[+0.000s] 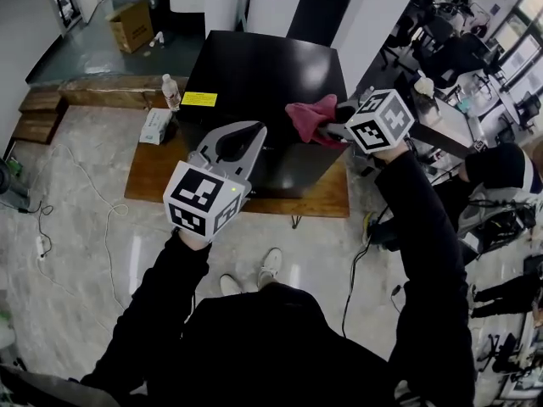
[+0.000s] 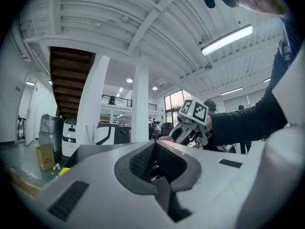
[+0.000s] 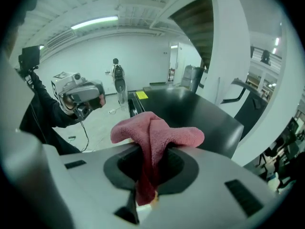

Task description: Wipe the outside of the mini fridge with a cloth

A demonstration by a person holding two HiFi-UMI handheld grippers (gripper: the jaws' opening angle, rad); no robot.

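Overhead, right gripper point(image 1: 331, 126) pinching cloth point(image 1: 307, 115), yellow label point(image 1: 199, 99) on fridge point(image 1: 271, 70) illegible

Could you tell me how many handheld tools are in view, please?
2. The left tool, shut and empty, is held near the mini fridge at its front left corner; the right tool, shut on the pink cloth, is at its right edge.

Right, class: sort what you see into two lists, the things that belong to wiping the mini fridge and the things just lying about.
Belongs to the job:
- mini fridge
- pink cloth
- right gripper, fingers shut on the cloth

Just lying about:
- water bottle
- tissue pack
- cardboard box
- floor cable
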